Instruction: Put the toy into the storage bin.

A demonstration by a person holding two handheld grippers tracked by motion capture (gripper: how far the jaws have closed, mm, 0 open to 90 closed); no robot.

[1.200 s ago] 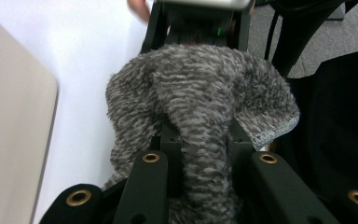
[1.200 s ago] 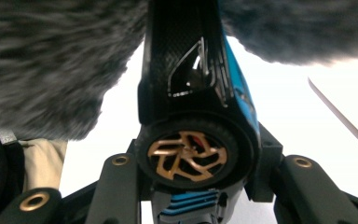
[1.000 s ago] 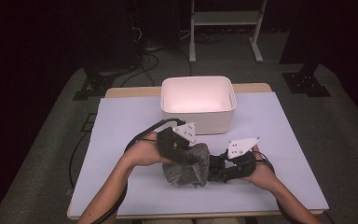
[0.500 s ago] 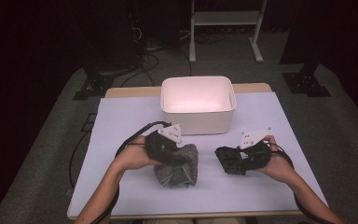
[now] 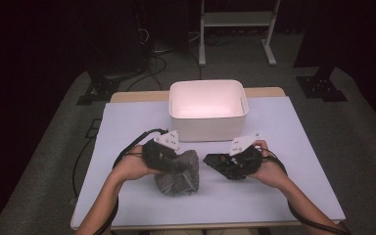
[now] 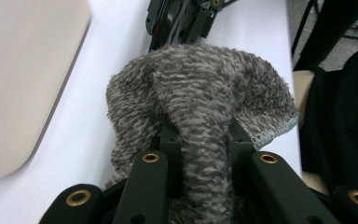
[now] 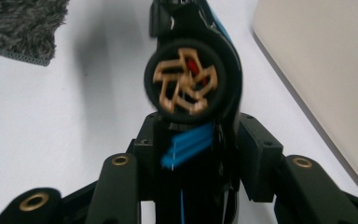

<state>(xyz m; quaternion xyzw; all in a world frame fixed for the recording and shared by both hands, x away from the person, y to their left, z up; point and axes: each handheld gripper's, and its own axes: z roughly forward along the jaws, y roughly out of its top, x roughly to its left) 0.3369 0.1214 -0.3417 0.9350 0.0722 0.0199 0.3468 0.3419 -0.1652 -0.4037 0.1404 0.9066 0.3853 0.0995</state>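
Your left gripper (image 5: 169,157) fingers pinch grey towel (image 6: 200,107) fold; right gripper (image 5: 227,164) fingers clamp black round-ended tool (image 7: 191,84). Both hands low over worktop (image 5: 293,142), near white bin (image 5: 208,108).

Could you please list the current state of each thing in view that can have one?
grey cloth: bunched, clamped in the left gripper's jaws, lying on the table.
black object: gripped upright between the right gripper's jaws; what it is, unclear.
white bin: upright, open-topped, looks empty.
left gripper: shut on the cloth.
right gripper: shut on the black object.
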